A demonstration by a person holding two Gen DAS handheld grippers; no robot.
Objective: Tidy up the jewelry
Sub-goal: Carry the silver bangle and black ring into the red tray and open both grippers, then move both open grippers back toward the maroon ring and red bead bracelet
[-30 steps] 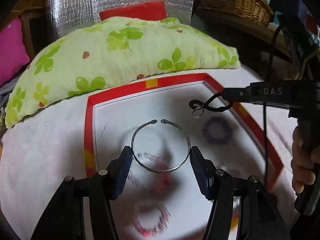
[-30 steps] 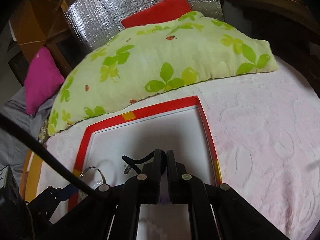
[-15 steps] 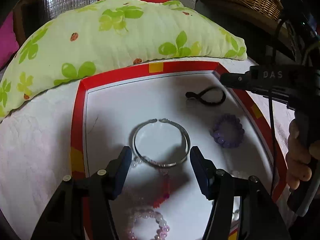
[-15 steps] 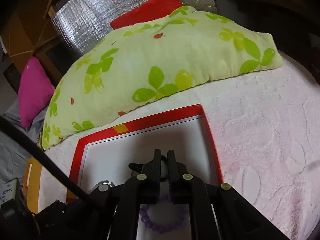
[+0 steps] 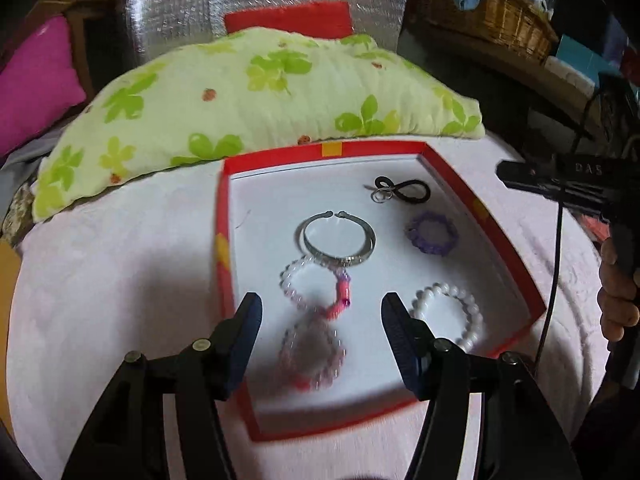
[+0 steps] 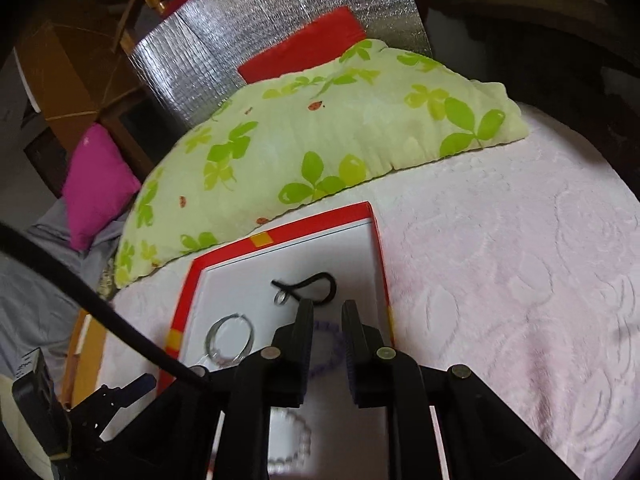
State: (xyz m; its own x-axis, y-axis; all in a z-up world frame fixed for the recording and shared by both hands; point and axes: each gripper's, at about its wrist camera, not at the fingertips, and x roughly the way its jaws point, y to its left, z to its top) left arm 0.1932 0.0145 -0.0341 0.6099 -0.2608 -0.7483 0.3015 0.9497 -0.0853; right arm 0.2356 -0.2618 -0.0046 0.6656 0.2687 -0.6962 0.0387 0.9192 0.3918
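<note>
All the jewelry in view is seen lying inside the red-rimmed tray (image 5: 500, 248) on the pink bedspread (image 5: 120, 280); nothing is spotted outside it, so the gathering looks largely done. What is left, by judgement, is spacing. On the left, the silver bangle (image 5: 338, 238) is lapped over the clear-and-pink bead bracelet (image 5: 316, 288), and a second pink bead bracelet (image 5: 312, 356), blurred, is set just nearer and touches it. To the right, the black cord with its ring (image 5: 402, 191) is laid at the far end, the purple bracelet (image 5: 431, 233) nearer, the white pearl bracelet (image 5: 446, 316) nearest, each apart.

The left claw (image 5: 322, 332) is held wide open over the tray, empty. The right claw (image 6: 327, 320) has just been opening; a narrow gap is shown, with nothing between the pads, above the purple bracelet.

Beyond the tray, a green leaf-print pillow (image 5: 256, 92) is pressed near its far rim. A dangling black cable (image 5: 554, 272) is hung over the tray's right edge and could snag.
</note>
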